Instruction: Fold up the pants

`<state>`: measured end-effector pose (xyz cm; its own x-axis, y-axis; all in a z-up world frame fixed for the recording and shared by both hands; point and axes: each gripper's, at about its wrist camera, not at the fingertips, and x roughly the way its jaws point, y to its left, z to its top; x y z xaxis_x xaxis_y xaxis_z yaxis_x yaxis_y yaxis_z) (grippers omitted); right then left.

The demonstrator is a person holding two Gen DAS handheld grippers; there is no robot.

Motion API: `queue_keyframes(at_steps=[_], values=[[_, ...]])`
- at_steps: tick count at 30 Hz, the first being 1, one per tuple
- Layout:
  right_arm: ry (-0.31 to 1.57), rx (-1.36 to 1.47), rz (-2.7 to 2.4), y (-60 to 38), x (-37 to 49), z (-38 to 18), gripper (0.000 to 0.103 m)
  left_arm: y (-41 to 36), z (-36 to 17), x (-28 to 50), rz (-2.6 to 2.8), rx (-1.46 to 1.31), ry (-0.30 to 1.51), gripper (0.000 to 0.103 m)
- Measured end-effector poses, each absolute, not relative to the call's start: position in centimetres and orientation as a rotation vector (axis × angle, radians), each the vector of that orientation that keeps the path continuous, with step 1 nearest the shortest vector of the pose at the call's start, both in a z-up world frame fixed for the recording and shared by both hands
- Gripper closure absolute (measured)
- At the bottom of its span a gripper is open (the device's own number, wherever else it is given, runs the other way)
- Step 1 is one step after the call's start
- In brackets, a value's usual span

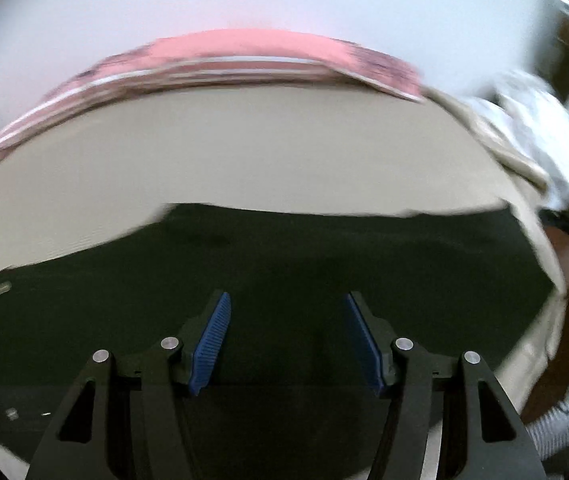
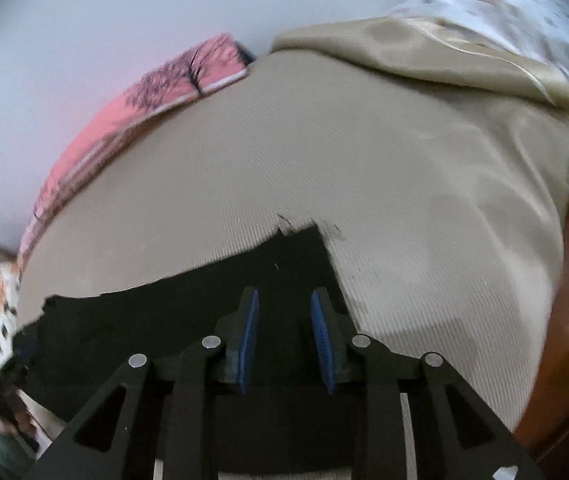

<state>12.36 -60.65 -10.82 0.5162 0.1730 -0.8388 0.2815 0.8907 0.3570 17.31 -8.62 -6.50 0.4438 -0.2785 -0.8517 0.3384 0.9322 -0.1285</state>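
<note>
Black pants (image 1: pixel 284 264) lie flat on the beige bedspread (image 1: pixel 244 152) of the bed, spread wide under both cameras.

Left hand-held gripper (image 1: pixel 286 340): jaws apart, nothing between the blue pads (image 1: pixel 214 340), released. It hangs over the middle of the dark cloth, pointing steeply down; the pants' far edge runs across the view just beyond the fingertips. Contact with the fabric: can't tell.

Right hand-held gripper (image 2: pixel 284 336): jaws narrowly parted, blue pads (image 2: pixel 249 336) clear of each other, no fold pinched between them, so released too. It sits over one end of the pants (image 2: pixel 204 320); the corner of that end (image 2: pixel 304 240) lies just ahead of the fingertips, with bare bedspread (image 2: pixel 404 200) to its right.

Background (blurred): pink pillow with a black tree print (image 2: pixel 172 84) along the far edge against the wall, beige satin quilt (image 2: pixel 424 52) bunched at the bed's far right corner.
</note>
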Motion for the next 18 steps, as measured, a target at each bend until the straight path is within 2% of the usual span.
queue_keyframes(at_steps=[7, 14, 15, 16, 18], values=[[1.158, 0.35, 0.024, -59.9, 18.1, -13.5, 0.077, -1.3, -7.8, 19.0, -0.121, -0.037, 1.099, 0.043], [1.166, 0.304, 0.035, -60.0, 18.8, -14.5, 0.075, 3.0, -8.9, 18.2, 0.008, -0.075, 1.123, 0.043], [1.159, 0.306, 0.04, -60.0, 18.7, -14.5, 0.077, 3.2, -9.1, 18.0, 0.017, -0.076, 1.125, 0.043], [1.151, 0.302, 0.048, -59.9, 18.5, -14.4, 0.091, 3.4, -9.3, 17.9, 0.023, -0.077, 1.126, 0.043], [1.14, 0.281, 0.055, -59.5, 18.1, -14.2, 0.094, 3.5, -9.3, 17.8, 0.028, -0.077, 1.129, 0.043]])
